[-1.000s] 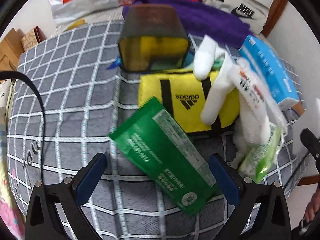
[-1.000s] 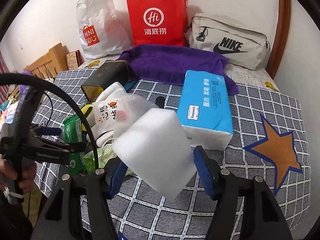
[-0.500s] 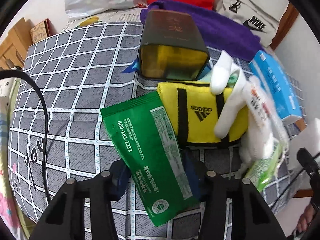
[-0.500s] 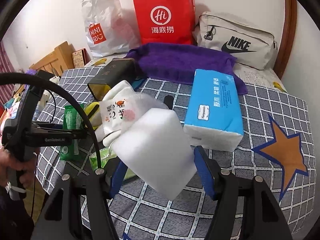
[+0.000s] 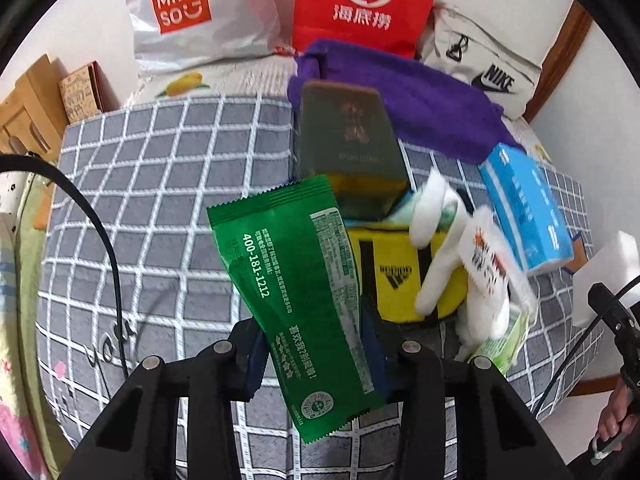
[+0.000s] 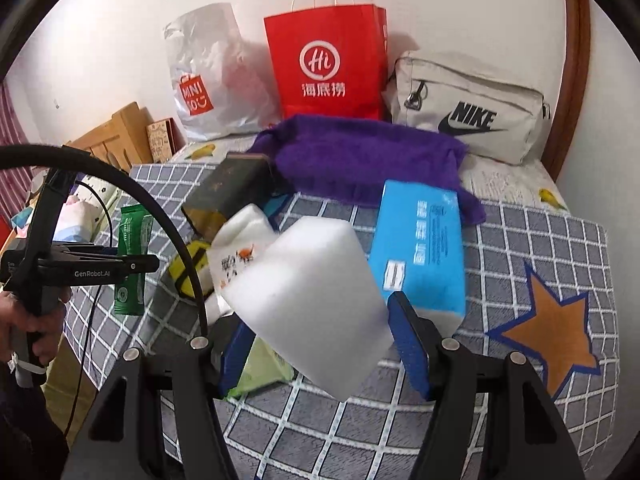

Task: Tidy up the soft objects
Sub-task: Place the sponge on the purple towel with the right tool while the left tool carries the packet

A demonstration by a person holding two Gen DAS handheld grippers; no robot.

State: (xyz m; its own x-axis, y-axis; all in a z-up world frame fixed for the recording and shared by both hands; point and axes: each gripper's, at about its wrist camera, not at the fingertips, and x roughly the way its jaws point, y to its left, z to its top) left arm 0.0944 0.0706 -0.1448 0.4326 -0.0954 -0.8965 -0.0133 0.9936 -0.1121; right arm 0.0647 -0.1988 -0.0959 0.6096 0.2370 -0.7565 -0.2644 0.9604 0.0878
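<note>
left jaws: left gripper (image 5: 314, 354) closed down on the green packet (image 5: 298, 296), pads pinching its lower half from both sides.
green packet: tilted, top corner leaning left, lifted clear of the checked bedspread (image 5: 160, 208). From the right wrist view it hangs at the far left (image 6: 134, 256), beside the pile.
right jaws: right gripper (image 6: 320, 344) partly open, blue pads pressed on either side of the white foam block (image 6: 312, 300).
foam block: tilted, held above the bedspread, in front of the blue tissue pack (image 6: 420, 256). Visible at the right edge of the left wrist view (image 5: 612, 268).
pile: yellow adidas bag (image 5: 404, 276) lies flat just behind the packet. White plush (image 5: 476, 276) with orange print is draped over its right side. Light green pack (image 5: 504, 340) sits under the plush.
dark tin: dark green tin (image 5: 348, 152) directly behind the yellow bag, touching the purple towel (image 5: 420, 108).
back row: Miniso plastic bag (image 6: 212, 80), red paper bag (image 6: 328, 64) and grey Nike pouch (image 6: 468, 108) line the wall, left to right.
star: orange star print (image 6: 548, 332) on the bedspread, right of the tissue pack.
</note>
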